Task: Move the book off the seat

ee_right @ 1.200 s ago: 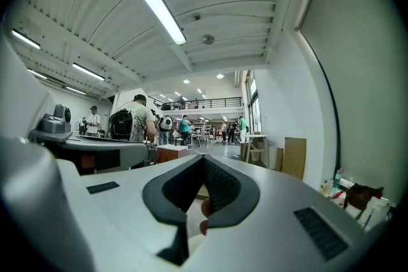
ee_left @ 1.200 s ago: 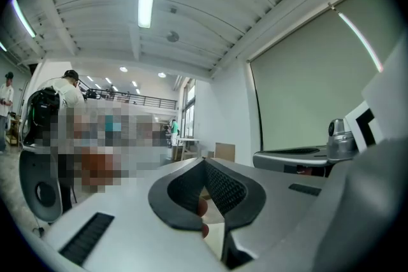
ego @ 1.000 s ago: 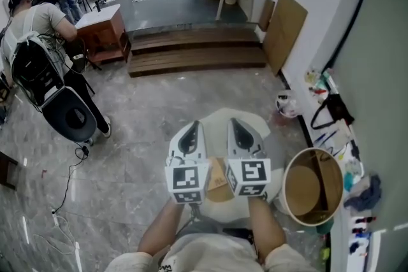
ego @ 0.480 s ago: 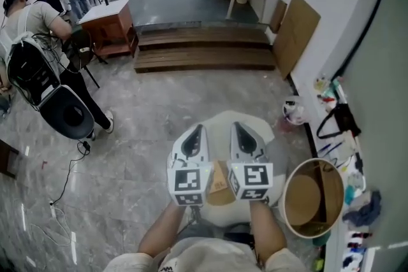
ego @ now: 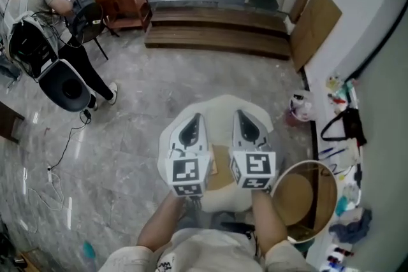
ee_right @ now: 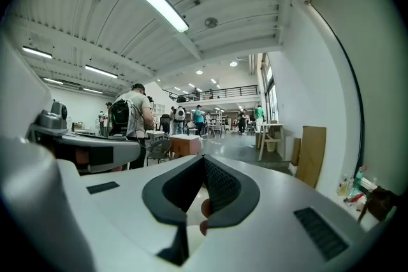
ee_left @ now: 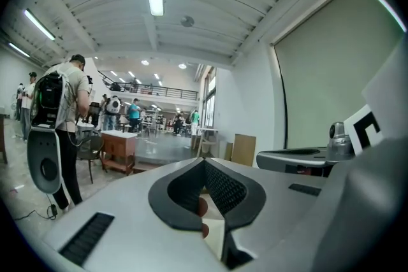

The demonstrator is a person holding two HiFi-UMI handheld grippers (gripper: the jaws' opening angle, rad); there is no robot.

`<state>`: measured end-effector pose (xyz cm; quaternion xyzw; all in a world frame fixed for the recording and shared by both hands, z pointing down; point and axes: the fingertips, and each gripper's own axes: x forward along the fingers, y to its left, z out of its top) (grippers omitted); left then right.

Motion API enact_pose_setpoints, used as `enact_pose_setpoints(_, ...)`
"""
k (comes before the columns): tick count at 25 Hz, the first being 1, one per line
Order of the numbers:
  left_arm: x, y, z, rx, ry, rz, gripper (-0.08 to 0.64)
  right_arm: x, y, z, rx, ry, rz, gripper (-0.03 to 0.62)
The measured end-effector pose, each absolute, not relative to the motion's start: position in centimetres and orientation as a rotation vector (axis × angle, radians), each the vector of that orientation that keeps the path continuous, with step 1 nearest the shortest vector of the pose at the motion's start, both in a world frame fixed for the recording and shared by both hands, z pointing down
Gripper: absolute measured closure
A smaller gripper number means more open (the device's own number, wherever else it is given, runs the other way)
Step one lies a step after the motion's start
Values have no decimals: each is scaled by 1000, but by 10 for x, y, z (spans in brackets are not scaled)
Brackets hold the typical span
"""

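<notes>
The book (ego: 221, 170), a flat tan shape, lies on the near part of the pale seat (ego: 217, 110), so the task looks unstarted. The left gripper (ego: 190, 126) and right gripper (ego: 246, 124) hover above it, jaws pressed together and empty. Grasping and lifting remain.

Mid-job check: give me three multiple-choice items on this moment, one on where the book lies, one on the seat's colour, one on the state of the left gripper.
1. Where does the book lie?
A. on the wooden steps
B. on the seat
C. in the round bin

2. What colour is the seat?
A. white
B. red
C. black

3. How do the fingers of the left gripper stand?
A. wide open
B. shut on the book
C. shut, with nothing between them

Answers:
1. B, the head view shows the tan book lying on the seat.
2. A, the seat's top shows white.
3. C, the left gripper view shows its fingers together and empty.
</notes>
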<state>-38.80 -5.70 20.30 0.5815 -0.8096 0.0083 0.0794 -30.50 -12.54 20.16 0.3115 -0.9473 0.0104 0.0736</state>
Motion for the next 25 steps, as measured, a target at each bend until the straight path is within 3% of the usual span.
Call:
enact_pose_setpoints(10,-398,-75,295,1590,-2376,179,558,-312,-158,296,850,-2747,152,589)
enact_pose_setpoints(25,-440,-74,528,1348,-2157,307,558,-346,-155,520,725,-2518,327,589)
